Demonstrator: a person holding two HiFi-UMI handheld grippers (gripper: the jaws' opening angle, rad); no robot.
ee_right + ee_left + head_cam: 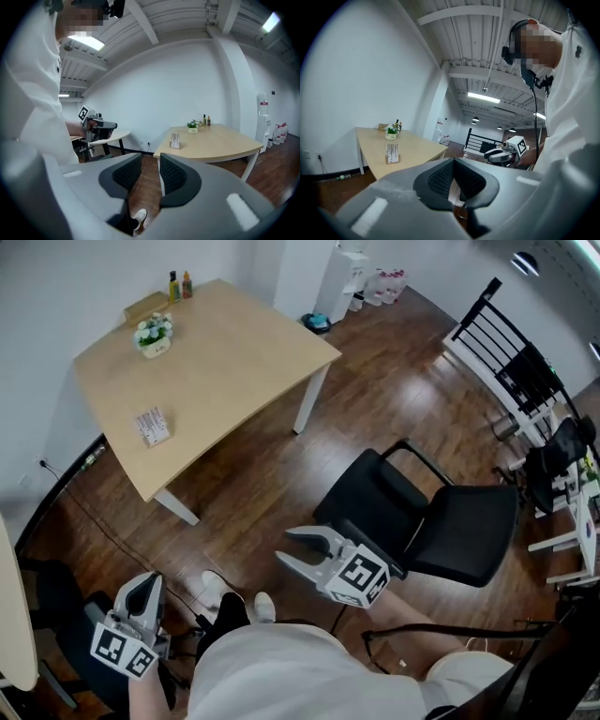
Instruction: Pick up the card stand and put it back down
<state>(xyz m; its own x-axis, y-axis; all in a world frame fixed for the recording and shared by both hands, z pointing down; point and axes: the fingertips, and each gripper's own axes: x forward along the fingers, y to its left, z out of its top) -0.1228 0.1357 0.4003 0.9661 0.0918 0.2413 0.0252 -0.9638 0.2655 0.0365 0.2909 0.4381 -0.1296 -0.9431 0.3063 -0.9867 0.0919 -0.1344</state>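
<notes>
The card stand (153, 426) is a small white holder with cards, standing on the light wooden table (234, 352) near its front left edge. It also shows in the left gripper view as the card stand (393, 153) and in the right gripper view as the card stand (175, 140). Both grippers are far from it, held low near the person's body. My left gripper (145, 585) points at the floor with its jaws together and nothing in them (453, 161). My right gripper (289, 547) stands open with an empty gap between its pads (151, 161).
A potted plant (153, 334), two small bottles (180, 284) and a wooden box (145, 307) sit at the table's far corner. A black chair (422, 517) stands right of my right gripper. A water dispenser (342, 282) and a black rack (511, 362) lie beyond.
</notes>
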